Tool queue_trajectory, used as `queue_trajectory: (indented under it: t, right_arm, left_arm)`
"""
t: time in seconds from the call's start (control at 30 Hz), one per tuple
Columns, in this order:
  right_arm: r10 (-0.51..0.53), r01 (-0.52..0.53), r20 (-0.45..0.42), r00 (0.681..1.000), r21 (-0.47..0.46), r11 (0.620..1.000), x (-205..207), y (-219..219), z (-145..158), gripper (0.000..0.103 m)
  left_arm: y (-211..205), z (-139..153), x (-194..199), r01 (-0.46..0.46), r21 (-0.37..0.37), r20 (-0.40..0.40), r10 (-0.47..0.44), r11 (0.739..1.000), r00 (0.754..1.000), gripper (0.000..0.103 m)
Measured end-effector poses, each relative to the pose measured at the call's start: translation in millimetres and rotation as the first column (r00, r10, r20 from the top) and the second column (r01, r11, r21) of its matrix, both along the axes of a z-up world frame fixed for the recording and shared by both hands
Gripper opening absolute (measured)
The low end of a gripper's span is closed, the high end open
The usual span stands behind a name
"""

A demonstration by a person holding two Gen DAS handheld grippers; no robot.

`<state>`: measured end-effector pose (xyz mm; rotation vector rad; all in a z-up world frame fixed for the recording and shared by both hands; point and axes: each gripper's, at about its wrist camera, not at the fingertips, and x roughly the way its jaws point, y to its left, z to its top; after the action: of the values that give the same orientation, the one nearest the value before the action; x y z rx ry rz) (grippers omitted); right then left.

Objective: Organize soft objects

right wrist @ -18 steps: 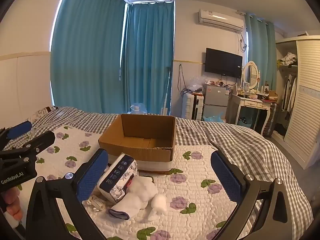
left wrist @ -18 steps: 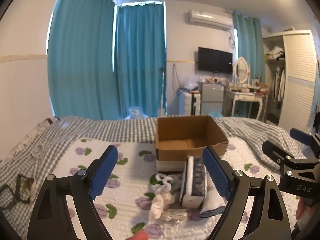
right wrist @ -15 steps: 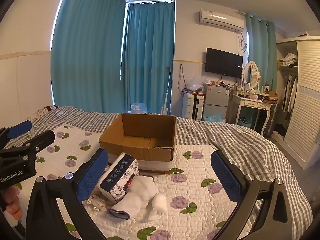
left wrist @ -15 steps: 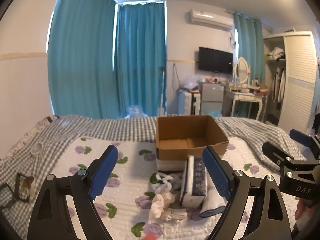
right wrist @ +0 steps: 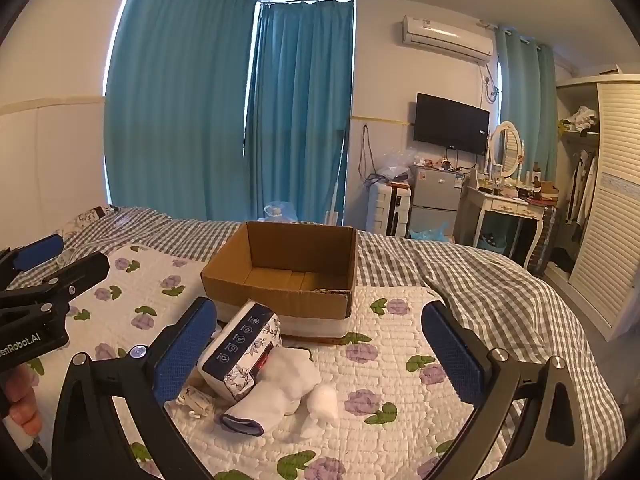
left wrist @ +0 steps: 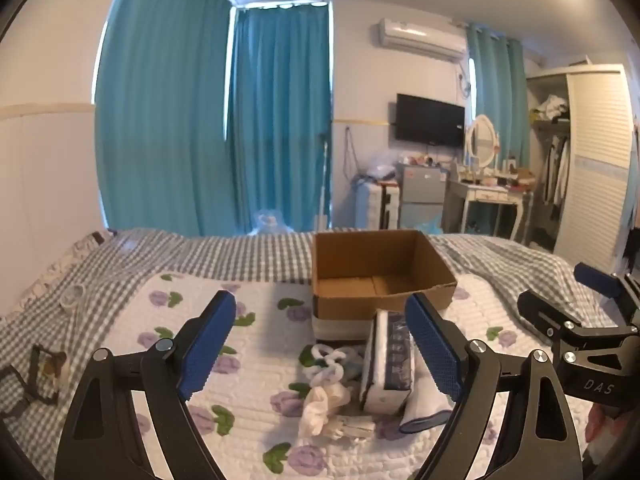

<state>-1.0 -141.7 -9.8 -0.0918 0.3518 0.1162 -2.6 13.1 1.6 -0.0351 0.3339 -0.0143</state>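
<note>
An open, empty cardboard box (left wrist: 380,276) (right wrist: 288,268) stands on the bed. Just in front of it lies a heap of soft things. A floral tissue pack (left wrist: 388,364) (right wrist: 240,348) sits beside a white sock with a dark cuff (left wrist: 424,412) (right wrist: 272,396). There is also a white looped plush chain (left wrist: 326,362), a crumpled cream cloth (left wrist: 320,404) and a white cotton ball (right wrist: 325,398). My left gripper (left wrist: 319,302) hovers open short of the heap, with nothing between its fingers. My right gripper (right wrist: 319,307) is open too, to the right of the heap and clear of it.
A white quilt with purple flowers (right wrist: 400,360) covers a grey checked blanket (right wrist: 480,280). A dark strap-like item (left wrist: 36,372) and a tape roll (left wrist: 74,294) lie at the bed's left. A dressing table (right wrist: 508,208) and a wardrobe (right wrist: 612,200) stand beyond the bed.
A fingertip at the lower edge of the left wrist view has slipped out of sight. Both grippers stay open and hardly move.
</note>
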Motion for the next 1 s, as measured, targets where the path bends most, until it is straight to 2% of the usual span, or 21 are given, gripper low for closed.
queue_trajectory:
  t: [1.0]
  right_arm:
    - [0.011,-0.011,-0.014,1.000,-0.007,1.000,2.1,5.8,-1.3,0.103]
  left_arm:
    - [-1.8,1.6,4.2,-0.011,0.035,0.002,0.011,0.999,1.000,0.088]
